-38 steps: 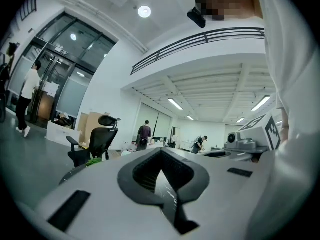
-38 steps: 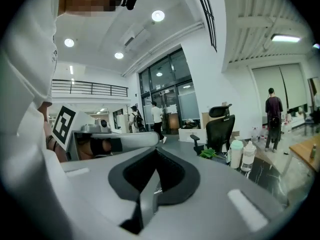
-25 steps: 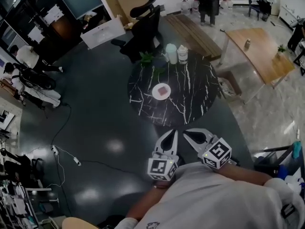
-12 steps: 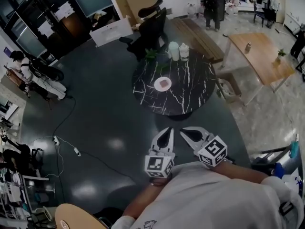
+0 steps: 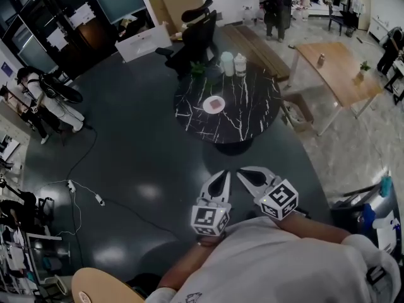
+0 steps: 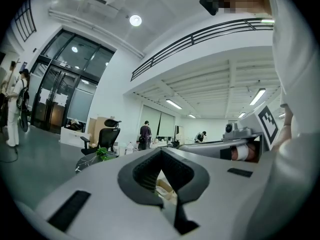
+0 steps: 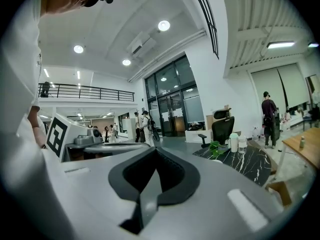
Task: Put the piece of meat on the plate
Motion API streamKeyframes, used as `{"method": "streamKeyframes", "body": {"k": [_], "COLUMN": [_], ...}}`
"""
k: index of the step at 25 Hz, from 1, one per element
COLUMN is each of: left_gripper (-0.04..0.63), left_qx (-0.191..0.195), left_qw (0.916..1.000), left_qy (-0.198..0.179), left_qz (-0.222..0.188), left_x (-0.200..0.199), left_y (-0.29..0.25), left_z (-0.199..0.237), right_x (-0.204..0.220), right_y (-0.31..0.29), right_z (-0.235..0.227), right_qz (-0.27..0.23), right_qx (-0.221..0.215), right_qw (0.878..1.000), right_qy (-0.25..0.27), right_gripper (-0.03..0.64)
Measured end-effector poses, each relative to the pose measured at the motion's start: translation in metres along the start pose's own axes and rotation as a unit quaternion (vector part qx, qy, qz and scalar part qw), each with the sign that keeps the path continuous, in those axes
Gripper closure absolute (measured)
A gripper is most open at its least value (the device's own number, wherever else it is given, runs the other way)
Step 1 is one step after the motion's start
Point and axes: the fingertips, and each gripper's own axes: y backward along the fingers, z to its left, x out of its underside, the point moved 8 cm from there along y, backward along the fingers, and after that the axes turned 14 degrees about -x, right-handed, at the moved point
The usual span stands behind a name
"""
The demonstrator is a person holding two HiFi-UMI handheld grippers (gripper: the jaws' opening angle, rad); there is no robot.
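Meat (image 5: 216, 103): a pinkish piece lying flat on the plate, about at its middle, with nothing touching it.
Plate (image 5: 206, 106): white and round, on the left part of the table top, nearer the far edge than the near one.
Table (image 5: 249, 115): round, black with white veins, on a dark glossy floor (image 5: 139, 156); it is well apart from both grippers.
Containers (image 5: 227, 63): two pale, lidded ones side by side at the table's far edge, upright.
Plant (image 5: 199, 70): green leaves just left of the containers, at the table's rim.
Left gripper (image 5: 223, 175): held low in front of the person, pointing toward the table. Its own view shows the two jaws met at the tips, nothing gripped.
Right gripper (image 5: 245, 173): just beside the left one, tips close to it, aimed the same way. Its jaws are pressed together and empty in its own view.
Office chair (image 5: 199, 33): black, beyond the table's far edge.
Wooden table (image 5: 334, 74): to the right of the round one, on the pale floor, with a small can on top.
People: one stands far behind the tables (image 5: 274, 5), and others are at the left edge of the head view (image 5: 47, 100).
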Motion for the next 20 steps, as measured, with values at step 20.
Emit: {"method": "streamKeyframes", "body": {"k": [20], "left_gripper": [0.589], "left_qx": [0.026], "left_qw": [0.9993], "left_qy": [-0.021], "left_qz": [0.014], "left_x": [0.001], "left_y": [0.180], "left_z": [0.049], "right_x": [0.030], "right_y": [-0.039], "right_z": [0.195], "right_qz": [-0.017], "right_qx": [0.042], "right_qw": [0.999], "right_qy": [-0.008], "right_gripper": [0.615]}}
